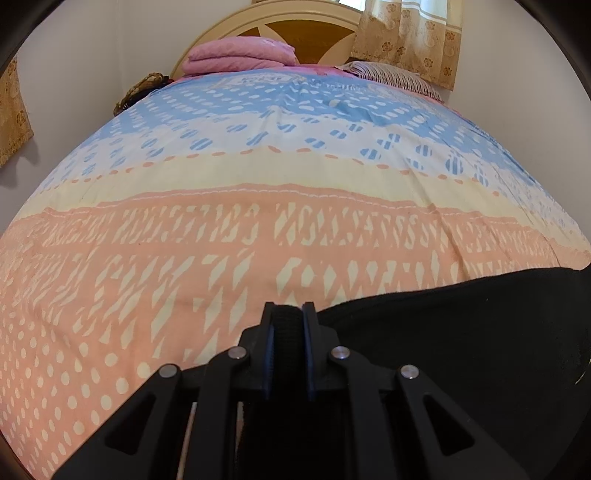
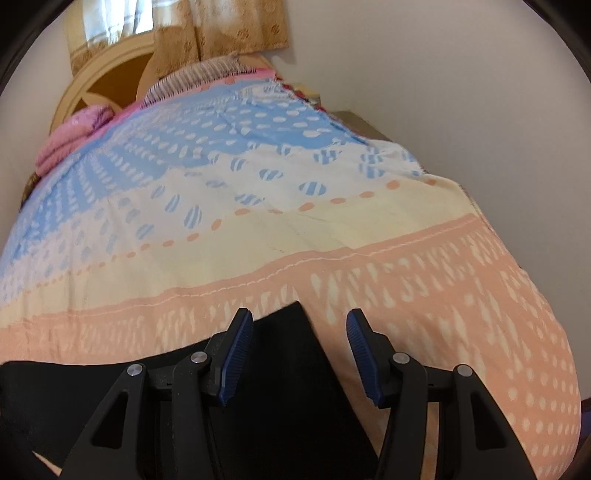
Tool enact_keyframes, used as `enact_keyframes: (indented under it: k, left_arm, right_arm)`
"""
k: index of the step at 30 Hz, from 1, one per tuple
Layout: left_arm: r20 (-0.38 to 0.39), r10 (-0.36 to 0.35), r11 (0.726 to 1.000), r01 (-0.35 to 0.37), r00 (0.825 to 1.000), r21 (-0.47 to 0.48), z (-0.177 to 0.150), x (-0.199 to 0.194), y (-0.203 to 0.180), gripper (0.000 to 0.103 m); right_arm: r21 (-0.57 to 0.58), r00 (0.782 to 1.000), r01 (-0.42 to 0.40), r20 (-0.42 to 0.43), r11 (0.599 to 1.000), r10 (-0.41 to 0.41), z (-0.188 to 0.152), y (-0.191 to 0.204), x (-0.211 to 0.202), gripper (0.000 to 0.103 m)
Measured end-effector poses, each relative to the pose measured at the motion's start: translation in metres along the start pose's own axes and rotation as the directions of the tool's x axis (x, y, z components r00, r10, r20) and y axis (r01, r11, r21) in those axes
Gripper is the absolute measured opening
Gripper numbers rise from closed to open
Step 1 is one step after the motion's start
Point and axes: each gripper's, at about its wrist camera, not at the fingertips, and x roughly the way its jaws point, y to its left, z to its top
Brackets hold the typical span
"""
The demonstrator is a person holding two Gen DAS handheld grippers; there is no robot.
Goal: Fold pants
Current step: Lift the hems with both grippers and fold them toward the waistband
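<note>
Black pants (image 1: 461,325) lie on a bed covered with a peach, cream and blue patterned bedspread (image 1: 258,184). In the left wrist view my left gripper (image 1: 289,310) is shut on an edge of the pants, with black cloth between its pads. The cloth runs off to the right. In the right wrist view my right gripper (image 2: 300,321) is open, its blue pads (image 2: 236,354) wide apart. A corner of the black pants (image 2: 288,369) lies between and below the jaws on the bedspread (image 2: 332,221).
A folded pink blanket (image 1: 240,55) and a striped pillow (image 1: 391,74) lie at the head of the bed by a cream and brown headboard (image 1: 306,26). Floral curtains (image 1: 406,37) hang behind. A wall (image 2: 461,92) runs along the bed's right side.
</note>
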Motion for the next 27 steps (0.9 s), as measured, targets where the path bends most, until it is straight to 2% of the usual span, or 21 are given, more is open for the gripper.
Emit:
enact_keyframes:
  k: [5, 6, 8, 11, 13, 16, 19, 22, 27]
  left_arm:
    - [-0.001, 0.021, 1.0, -0.021, 1.0, -0.005, 0.0, 0.001, 0.001, 0.021]
    - [-0.002, 0.025, 1.0, -0.025, 1.0, -0.001, 0.0, 0.002, 0.0, 0.021]
    - [-0.001, 0.031, 1.0, -0.031, 1.0, 0.001, 0.0, 0.002, -0.001, 0.021]
    - [0.005, 0.018, 1.0, -0.018, 1.0, 0.012, 0.001, 0.001, -0.002, 0.014]
    - [0.024, 0.012, 1.0, -0.013, 1.0, 0.022, 0.002, -0.002, -0.003, 0.013]
    - [0.102, -0.088, 0.996, 0.089, 0.991, -0.002, 0.003, -0.016, 0.006, 0.013]
    - [0.146, -0.149, 0.988, 0.155, 0.978, -0.029, 0.005, -0.027, 0.015, 0.013]
    - [0.15, -0.148, 0.988, 0.154, 0.978, -0.025, 0.006, -0.03, 0.016, 0.012]
    - [0.191, -0.166, 0.985, 0.171, 0.967, -0.01, 0.008, -0.045, 0.014, 0.012]
  right_arm:
    - [-0.03, 0.998, -0.025, -0.05, 0.999, 0.023, -0.004, 0.009, 0.019, 0.054]
    - [-0.03, 0.998, -0.025, -0.051, 0.999, 0.024, -0.004, 0.01, 0.02, 0.051]
    - [-0.042, 0.999, -0.013, -0.045, 0.999, 0.011, -0.006, 0.012, 0.02, 0.018]
    - [-0.041, 0.999, -0.028, -0.023, 0.999, 0.027, -0.007, 0.011, 0.012, 0.007]
    - [-0.058, 1.0, -0.026, 0.002, 0.998, 0.026, -0.007, 0.012, 0.002, 0.006]
    - [-0.072, 0.998, -0.025, 0.055, 0.997, 0.029, -0.006, 0.011, -0.017, 0.006]
    - [-0.074, 0.994, -0.036, 0.101, 0.997, 0.044, -0.006, 0.012, -0.035, 0.006]
    - [-0.102, 0.986, -0.044, 0.154, 0.994, 0.059, -0.008, 0.017, -0.054, 0.006]
    - [-0.119, 0.971, -0.055, 0.225, 0.991, 0.081, -0.015, 0.016, -0.081, 0.006]
